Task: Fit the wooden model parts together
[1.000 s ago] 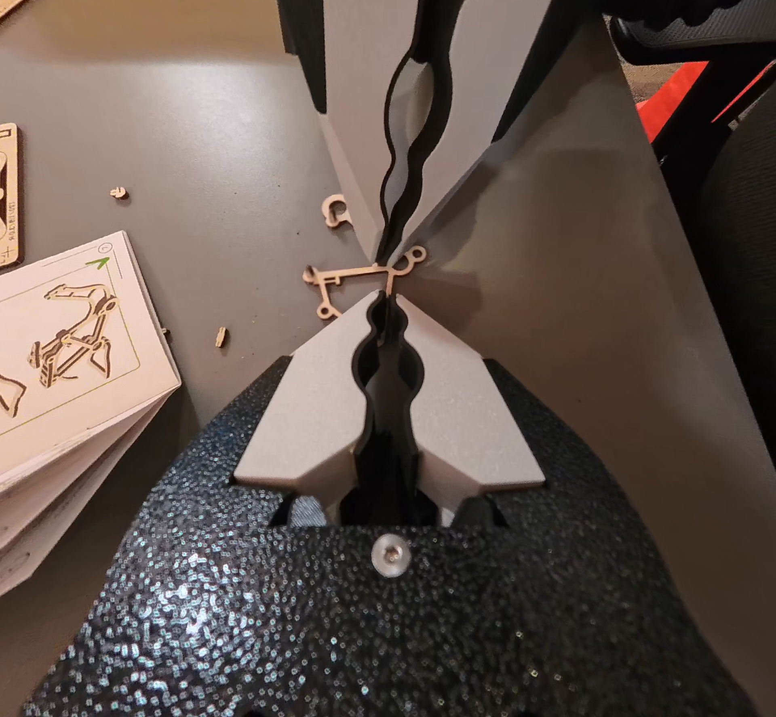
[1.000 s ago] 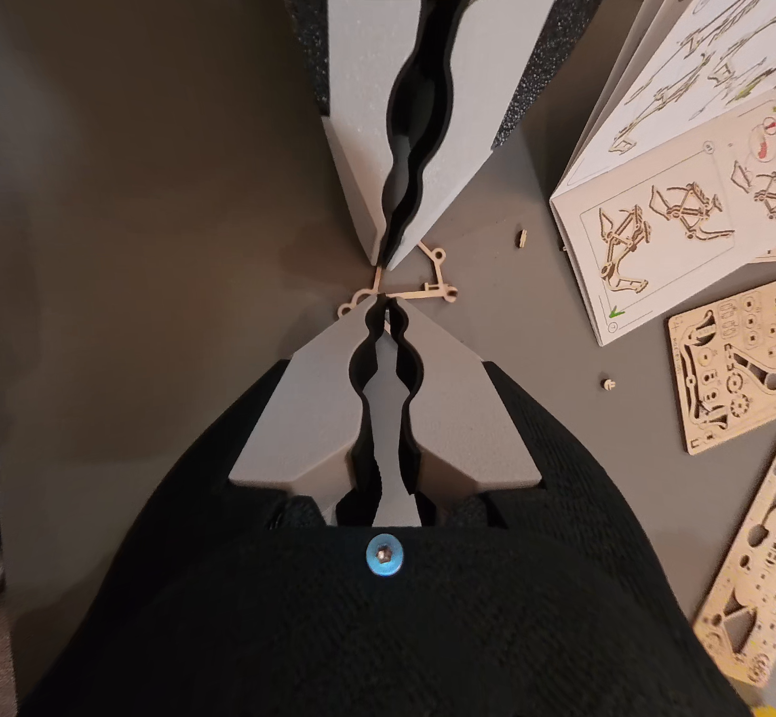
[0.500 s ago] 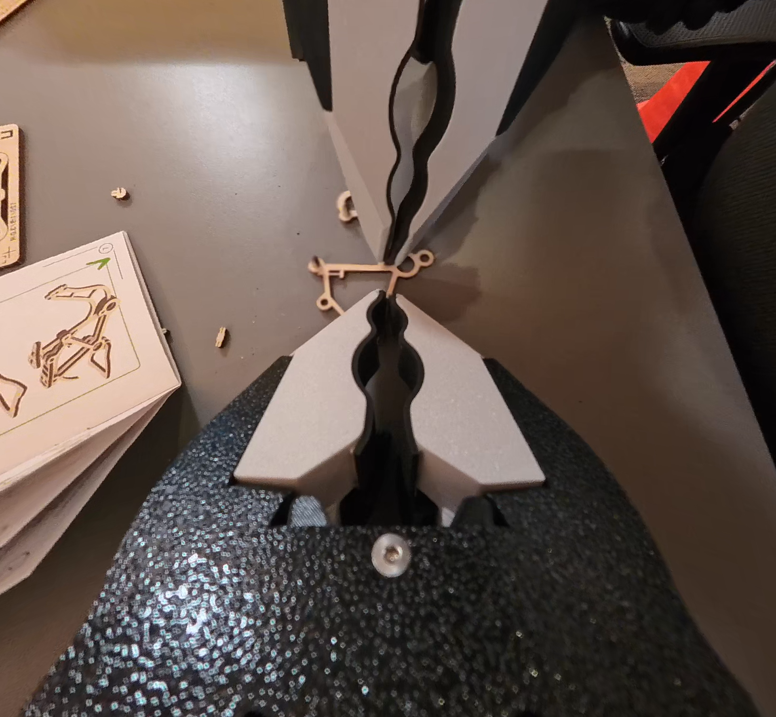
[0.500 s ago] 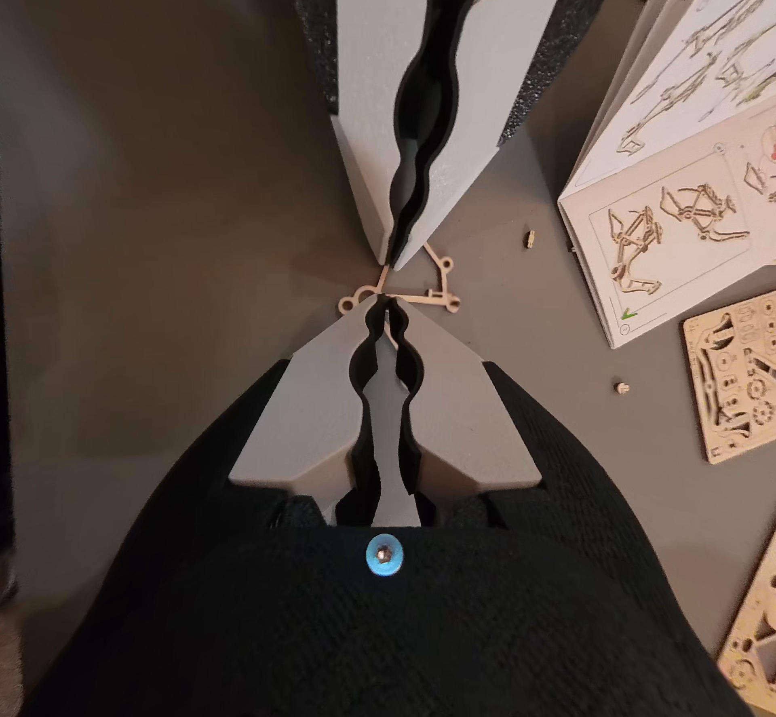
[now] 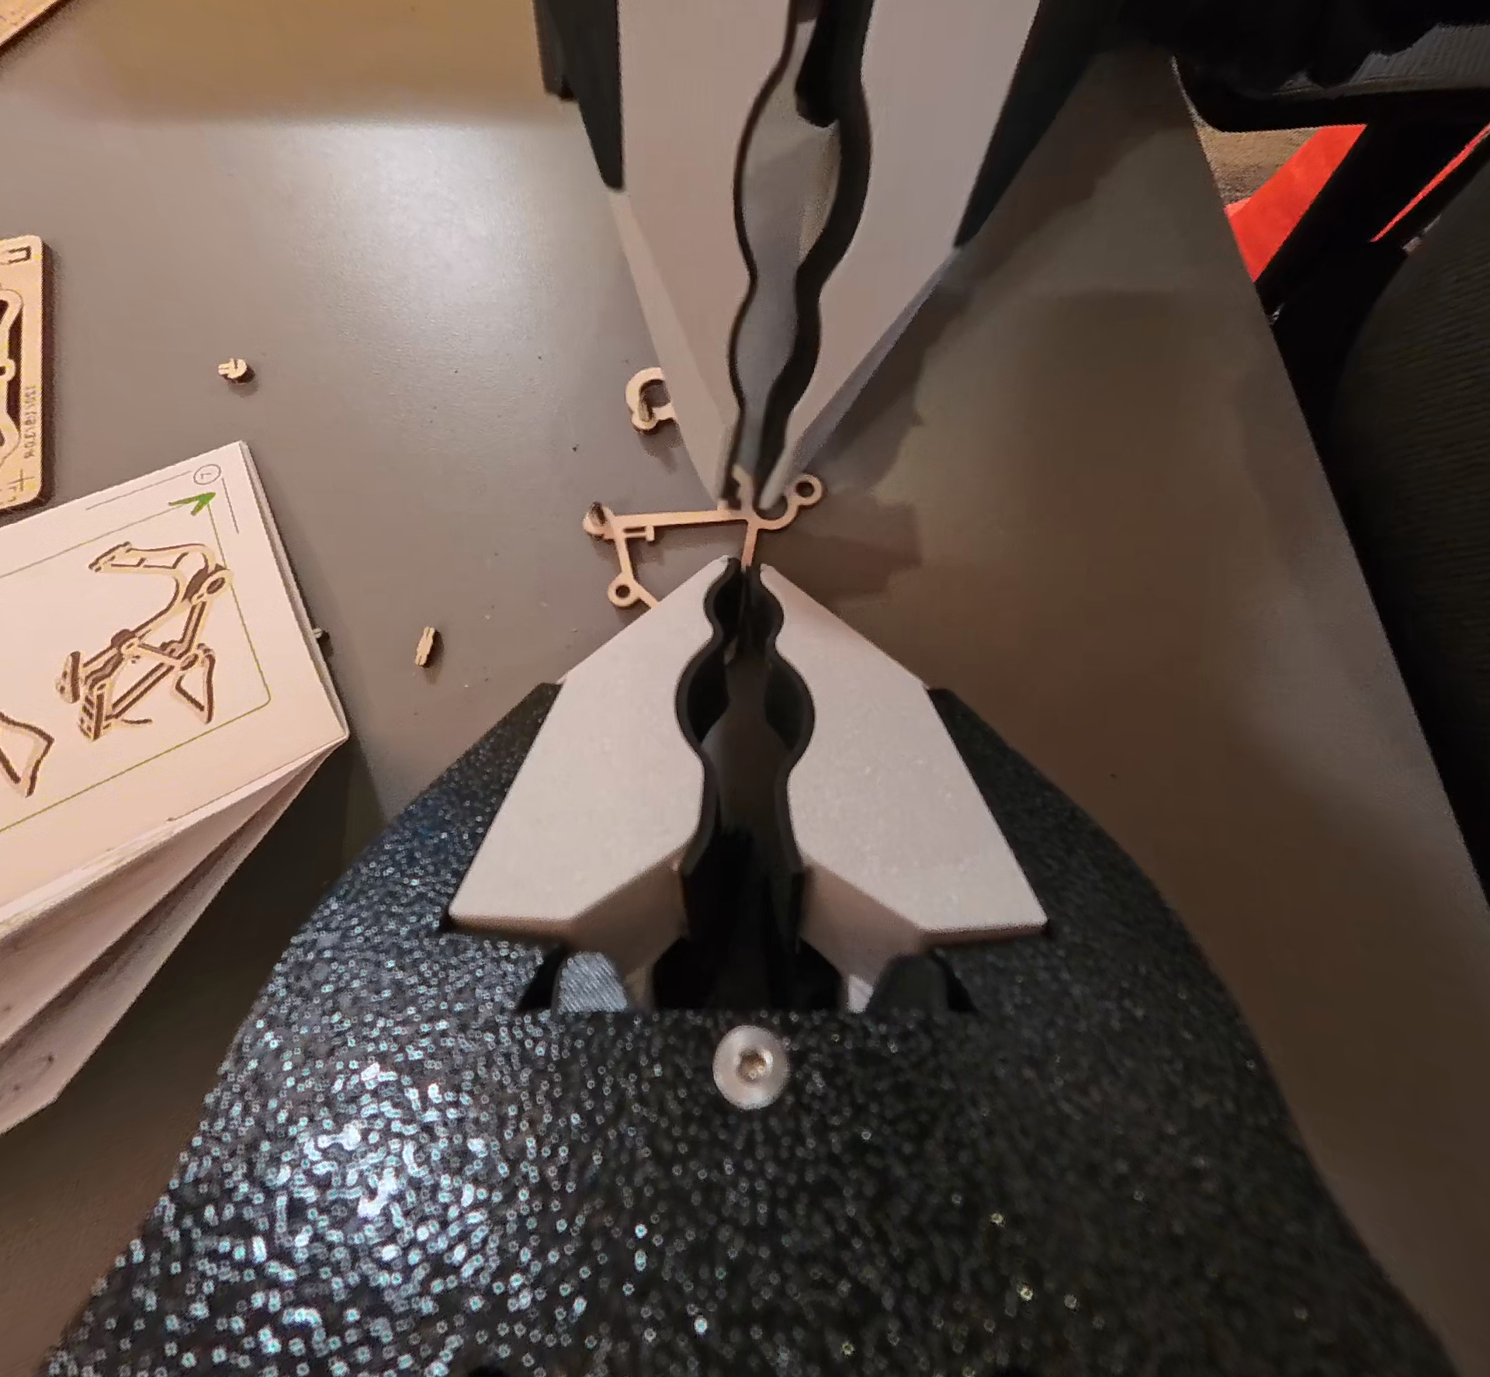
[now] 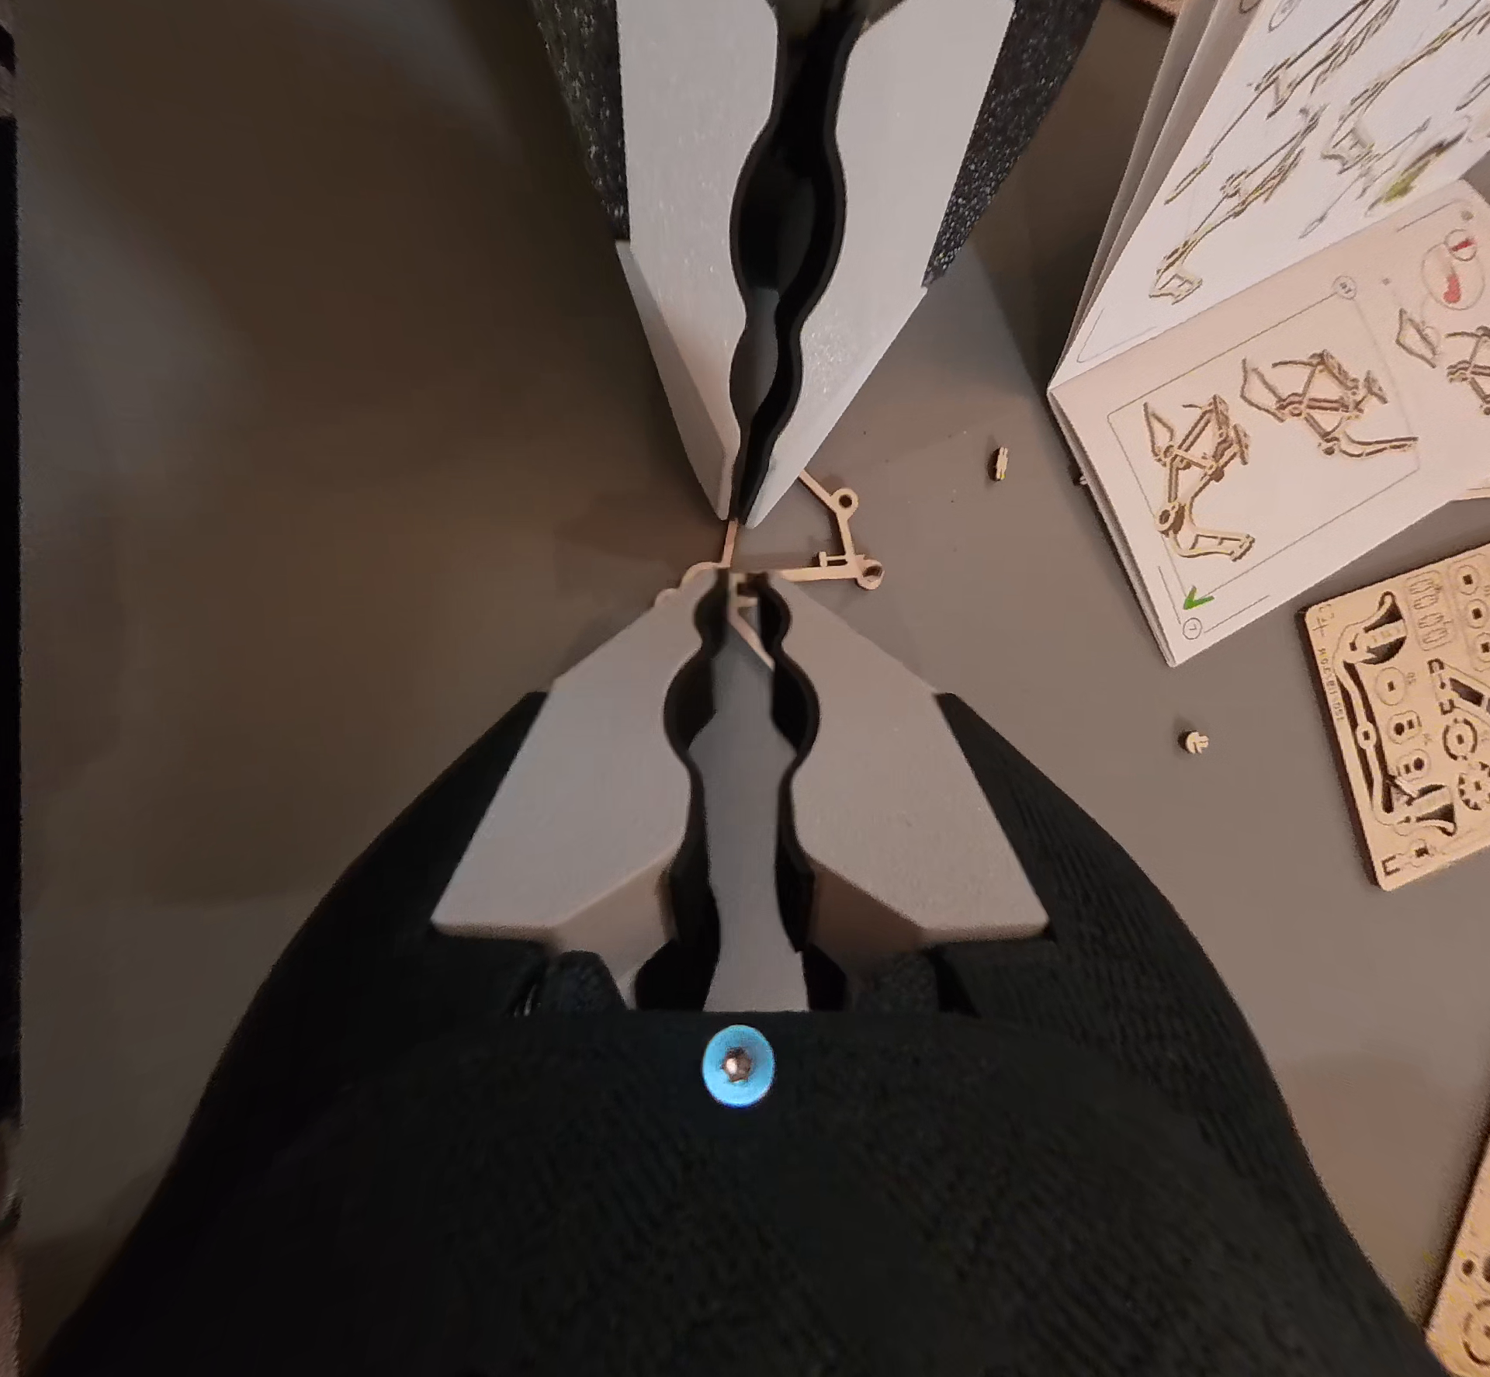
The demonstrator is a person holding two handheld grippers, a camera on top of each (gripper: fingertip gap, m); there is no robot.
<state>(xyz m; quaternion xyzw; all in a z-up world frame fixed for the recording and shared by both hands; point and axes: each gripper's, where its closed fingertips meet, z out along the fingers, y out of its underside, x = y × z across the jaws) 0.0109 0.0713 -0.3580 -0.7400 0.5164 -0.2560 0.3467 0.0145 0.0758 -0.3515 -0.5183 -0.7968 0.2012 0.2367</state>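
Left gripper (image 5: 746,568), grey wedge fingers in a black speckled shell, is pinched tight on a short leg of the thin pale wooden frame piece with ring ends (image 5: 685,524), which hangs just above the dark grey table (image 5: 403,249). Right gripper (image 6: 738,592), same grey fingers on a black textured body, meets it tip to tip from the opposite side; its tips are slightly parted around a small tab on the frame's bar, and whether the pads press on it is hard to tell. The frame's long arm with a ring end (image 6: 842,499) sticks out to one side of both noses.

On the table just beyond lies a small C-shaped wooden piece (image 5: 649,399); nearby are a tiny wooden peg (image 5: 425,646) and another small peg (image 5: 235,369). Farther out sits a white folded instruction booklet with line drawings (image 5: 137,629), and a laser-cut plywood parts sheet (image 6: 1403,717) lies past it. A red and black chair (image 5: 1330,177) stands off the table edge
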